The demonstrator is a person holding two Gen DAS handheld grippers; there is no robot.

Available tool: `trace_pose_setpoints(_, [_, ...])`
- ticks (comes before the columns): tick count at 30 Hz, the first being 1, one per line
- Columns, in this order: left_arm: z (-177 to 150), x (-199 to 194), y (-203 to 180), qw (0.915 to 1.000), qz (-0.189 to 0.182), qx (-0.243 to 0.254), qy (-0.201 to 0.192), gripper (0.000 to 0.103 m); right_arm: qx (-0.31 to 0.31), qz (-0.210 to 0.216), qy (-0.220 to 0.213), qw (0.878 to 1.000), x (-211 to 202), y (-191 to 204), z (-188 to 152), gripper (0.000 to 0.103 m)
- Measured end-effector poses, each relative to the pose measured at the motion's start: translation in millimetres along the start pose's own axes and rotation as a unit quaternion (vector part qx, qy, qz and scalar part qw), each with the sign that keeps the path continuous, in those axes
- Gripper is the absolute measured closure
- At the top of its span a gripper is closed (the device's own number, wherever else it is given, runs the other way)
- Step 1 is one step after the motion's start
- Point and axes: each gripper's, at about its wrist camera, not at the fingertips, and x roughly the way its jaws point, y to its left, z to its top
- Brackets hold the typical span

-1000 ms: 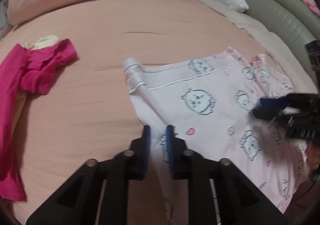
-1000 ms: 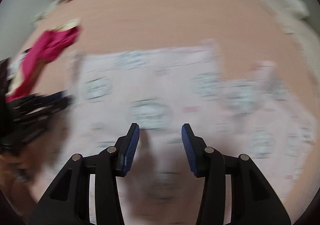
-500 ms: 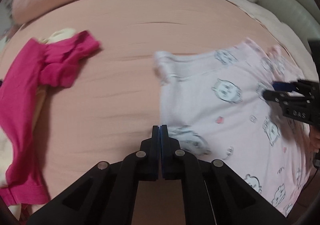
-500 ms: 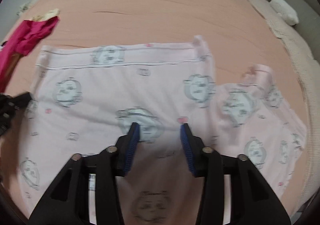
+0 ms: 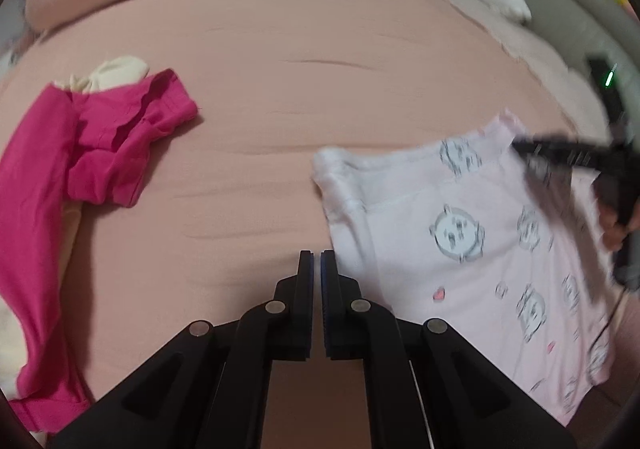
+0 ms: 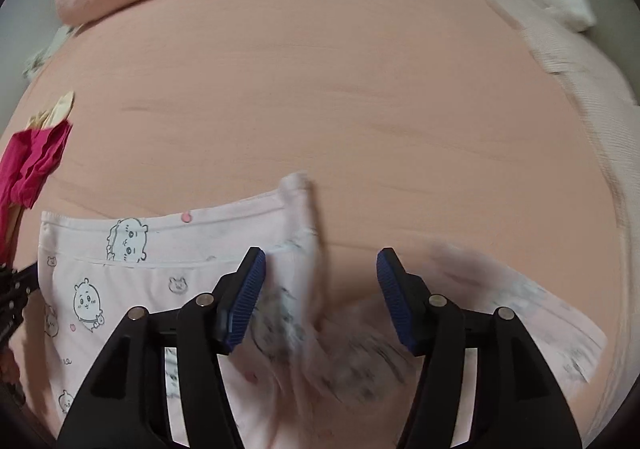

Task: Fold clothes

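Pink printed garment [image 6: 152, 289] lies flat on the peach bed [image 6: 320, 89], well right of the magenta garment [image 5: 80, 153]. Left gripper [image 5: 316, 265] clenched, empty, at its left edge. Right gripper [image 6: 320, 289] jaws have just been opening, spread wide over its right part, pads not pressing cloth.

Left gripper [image 5: 316, 269] jaws closed, right gripper [image 6: 320, 289] jaws opening

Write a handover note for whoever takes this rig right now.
Left gripper: shut, nothing between its pads, over the bedsheet just off the left edge of the pale pink printed garment.
Right gripper: open, its jaws have just been opening; it hovers above the garment's right side, pads not pressing cloth.
Magenta garment: crumpled at the left of the bed, with a cream piece partly beneath it.
Done: printed garment spread mostly flat.
Left: fold it, then the magenta and cream pieces.
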Motion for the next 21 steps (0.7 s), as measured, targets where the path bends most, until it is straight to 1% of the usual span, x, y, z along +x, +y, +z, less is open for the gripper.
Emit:
trace_pose_setpoints(1, [1.8, 1.2, 1.9, 1.0, 0.002, -0.002, 0.003, 0.098, -0.013, 0.007, 0.003, 1.0, 6.0, 3.5, 1.0, 0.051])
trace_pose_setpoints(2, [3.2, 3.0, 0.2, 0.9998, 0.014, 0.007, 0.01, 0.098, -0.032, 0.008, -0.006, 0.999, 7.9, 8.4, 1.7, 0.076])
trace_pose_setpoints(3, [4.5, 4.8, -1.4, 0.9994, 0.026, 0.016, 0.017, 0.098, -0.053, -0.003, -0.021, 0.998, 6.6, 13.9, 2.1, 0.092])
trace_pose_setpoints(5, [3.3, 4.4, -5.8, 0.9985, 0.039, 0.032, 0.018, 0.098, -0.066, -0.026, -0.027, 0.997, 5.5, 14.9, 1.7, 0.092])
trace_pose_setpoints(6, [2.8, 3.9, -6.9, 0.9985, 0.041, 0.034, 0.016, 0.098, -0.061, -0.026, -0.027, 0.997, 6.2, 15.2, 2.6, 0.092])
trace_pose_setpoints(8, [4.6, 4.9, -5.3, 0.9994, 0.028, 0.021, 0.007, 0.097, -0.04, -0.016, -0.026, 0.999, 7.6, 5.0, 5.8, 0.092])
trace_pose_setpoints(9, [5.5, 5.6, -3.3, 0.9998, 0.016, 0.011, 0.002, 0.093, -0.027, -0.012, -0.027, 0.999, 7.6, -1.3, 6.9, 0.092])
trace_pose_setpoints(10, [6.5, 7.1, -0.1, 0.9999, -0.008, -0.009, 0.003, 0.086, -0.014, -0.005, -0.028, 0.999, 7.4, -5.7, 7.4, 0.092])
trace_pose_setpoints(11, [7.6, 9.4, 3.3, 0.9986, -0.04, -0.034, 0.009, 0.068, -0.008, 0.0, -0.028, 1.0, 7.3, -8.0, 7.1, 0.092])
trace_pose_setpoints(12, [8.0, 8.4, 6.3, 0.996, -0.069, -0.055, 0.014, 0.059, -0.006, 0.003, -0.028, 1.0, 6.9, -9.5, 6.3, 0.092])
trace_pose_setpoints(13, [7.7, 4.3, 8.9, 0.9925, -0.098, -0.072, 0.017, 0.059, -0.009, 0.003, -0.029, 1.0, 6.1, -9.7, 5.6, 0.092])
trace_pose_setpoints(14, [7.1, 0.1, 10.4, 0.9906, -0.109, -0.081, 0.015, 0.059, -0.016, 0.0, -0.032, 0.999, 4.8, -8.7, 4.8, 0.092])
trace_pose_setpoints(15, [6.1, -4.2, 10.9, 0.9908, -0.106, -0.083, 0.008, 0.059, -0.023, -0.002, -0.034, 0.999, 3.5, -7.8, 4.1, 0.092])
trace_pose_setpoints(16, [7.0, -5.9, 11.9, 0.9915, -0.1, -0.083, 0.003, 0.059, -0.023, 0.007, -0.036, 0.999, 2.3, -8.3, 3.9, 0.091])
trace_pose_setpoints(17, [9.8, -5.3, 13.3, 0.9925, -0.091, -0.081, 0.0, 0.059, -0.018, 0.023, -0.038, 0.999, 1.1, -9.9, 3.9, 0.087])
trace_pose_setpoints(18, [13.7, -2.1, 14.3, 0.9916, -0.099, -0.083, 0.001, 0.059, -0.013, 0.04, -0.04, 0.998, 0.0, -11.5, 3.9, 0.08])
trace_pose_setpoints(19, [18.2, 3.0, 14.6, 0.988, -0.128, -0.086, 0.008, 0.059, -0.012, 0.057, -0.031, 0.998, 2.9, -10.6, 4.2, 0.078])
trace_pose_setpoints(20, [21.3, 8.0, 13.4, 0.9846, -0.151, -0.088, 0.015, 0.059, -0.019, 0.062, -0.017, 0.998, 9.1, -6.6, 4.3, 0.077])
trace_pose_setpoints(21, [23.4, 13.2, 11.3, 0.9823, -0.164, -0.088, 0.022, 0.059, -0.032, 0.053, -0.012, 0.998, 12.1, -3.1, 3.5, 0.078])
